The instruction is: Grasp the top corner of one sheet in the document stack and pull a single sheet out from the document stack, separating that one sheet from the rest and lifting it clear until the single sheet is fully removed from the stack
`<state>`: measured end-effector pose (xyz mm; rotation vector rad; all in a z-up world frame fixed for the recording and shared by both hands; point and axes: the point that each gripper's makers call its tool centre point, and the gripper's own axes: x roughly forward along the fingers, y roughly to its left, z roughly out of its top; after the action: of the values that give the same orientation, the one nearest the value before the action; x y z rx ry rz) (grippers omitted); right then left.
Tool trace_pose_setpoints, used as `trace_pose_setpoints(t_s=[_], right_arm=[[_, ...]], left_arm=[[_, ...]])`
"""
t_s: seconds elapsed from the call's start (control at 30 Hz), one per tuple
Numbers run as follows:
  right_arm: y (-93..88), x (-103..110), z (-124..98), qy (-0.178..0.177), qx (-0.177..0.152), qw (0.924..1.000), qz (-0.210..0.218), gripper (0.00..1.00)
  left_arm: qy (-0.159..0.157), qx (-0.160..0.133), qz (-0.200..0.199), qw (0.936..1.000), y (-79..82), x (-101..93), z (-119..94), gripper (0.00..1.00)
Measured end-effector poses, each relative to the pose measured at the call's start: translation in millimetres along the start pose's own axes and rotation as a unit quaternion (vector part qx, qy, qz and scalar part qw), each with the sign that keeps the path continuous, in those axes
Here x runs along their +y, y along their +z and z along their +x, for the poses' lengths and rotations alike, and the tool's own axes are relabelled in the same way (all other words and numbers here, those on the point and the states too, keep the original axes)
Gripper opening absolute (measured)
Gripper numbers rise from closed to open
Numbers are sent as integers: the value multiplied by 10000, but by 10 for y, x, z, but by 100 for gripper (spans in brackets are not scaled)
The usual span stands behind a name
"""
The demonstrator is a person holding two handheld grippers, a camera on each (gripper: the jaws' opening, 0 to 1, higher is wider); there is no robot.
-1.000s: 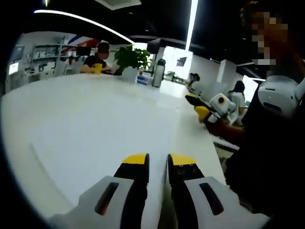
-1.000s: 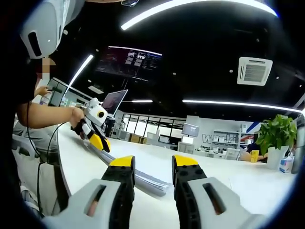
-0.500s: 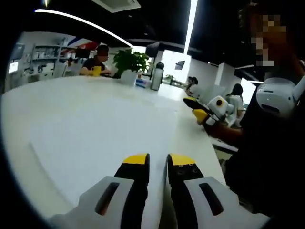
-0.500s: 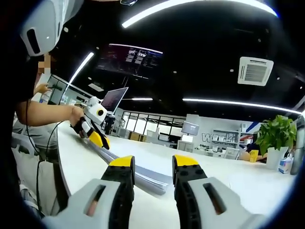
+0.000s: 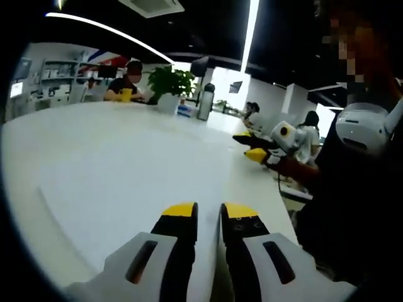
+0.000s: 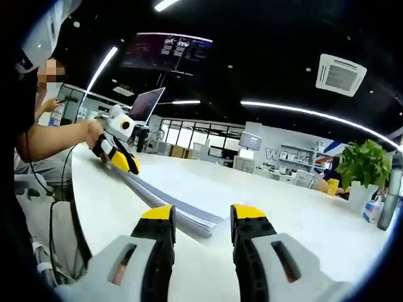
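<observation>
A big white table [image 5: 126, 151] fills the room in front of me, and everything else sits around it. In the left gripper view, a person in a dark top [image 5: 129, 80] sits at the far side of the table holding a yellow cup [image 5: 128, 93]. Just beside that person is a green plant [image 5: 171, 80] in a white pot, and next to the plant stands a tall grey bottle [image 5: 206, 99]. The left gripper [image 5: 208, 212] rests low on the near edge of the table. Its yellow-tipped jaws are close together with only a thin gap, and I cannot tell if a sheet is pinched between them. Off to the right of the table, the right gripper [image 5: 250, 146] hangs in the air with its jaws apart.

In the right gripper view, the left gripper [image 6: 123, 162] sits at the far end of the document stack [image 6: 170, 204] (the stack is a long, flat pile of paper lying on the table). A hand [image 6: 94, 132] holds that gripper. The near end of the stack lies between the right gripper's [image 6: 203, 217] open jaws, which hold nothing. The green plant [image 6: 362, 167] stands at the far right of the table [image 6: 302, 220].
</observation>
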<state>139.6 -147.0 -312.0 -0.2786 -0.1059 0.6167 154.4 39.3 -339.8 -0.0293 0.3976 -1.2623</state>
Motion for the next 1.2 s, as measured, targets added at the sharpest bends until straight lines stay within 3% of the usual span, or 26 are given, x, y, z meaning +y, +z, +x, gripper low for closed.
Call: trace_pose_setpoints(t_s=[0.2, 0.27, 0.3, 0.37, 0.6, 0.83, 0.93, 1.1, 1.2], right_arm=[[103, -123, 12, -192, 293, 9916, -1241, 35], [122, -99, 52, -142, 451, 9779, -2038, 35], [133, -57, 80, -60, 520, 9656, -2546, 35], [130, 14, 119, 94, 613, 9487, -3102, 35], [35, 15, 207, 306, 865, 9349, -3429, 40], [82, -14, 240, 376, 933, 9355, -3387, 38], [55, -11, 276, 416, 1027, 9282, -3551, 38], [44, 19, 364, 461, 1065, 9247, -3627, 38], [28, 68, 445, 510, 1102, 9153, -3841, 38]], left_arm=[[-31, -34, 56, 10000, -4, -11, -6, 16], [-41, -36, 76, 10000, -5, -16, -7, 16], [-45, -35, 78, 10000, -6, -21, -4, 16], [-46, -37, 97, 9999, -6, -21, -4, 16], [-23, -38, 255, 9997, -11, -41, 3, 16], [30, -96, 407, 9991, -7, -39, -1, 16], [8, -97, 429, 9990, -8, -46, 0, 15], [10, -81, 527, 9986, -15, -61, -2, 15], [13, -83, 558, 9984, -13, -59, -8, 15]])
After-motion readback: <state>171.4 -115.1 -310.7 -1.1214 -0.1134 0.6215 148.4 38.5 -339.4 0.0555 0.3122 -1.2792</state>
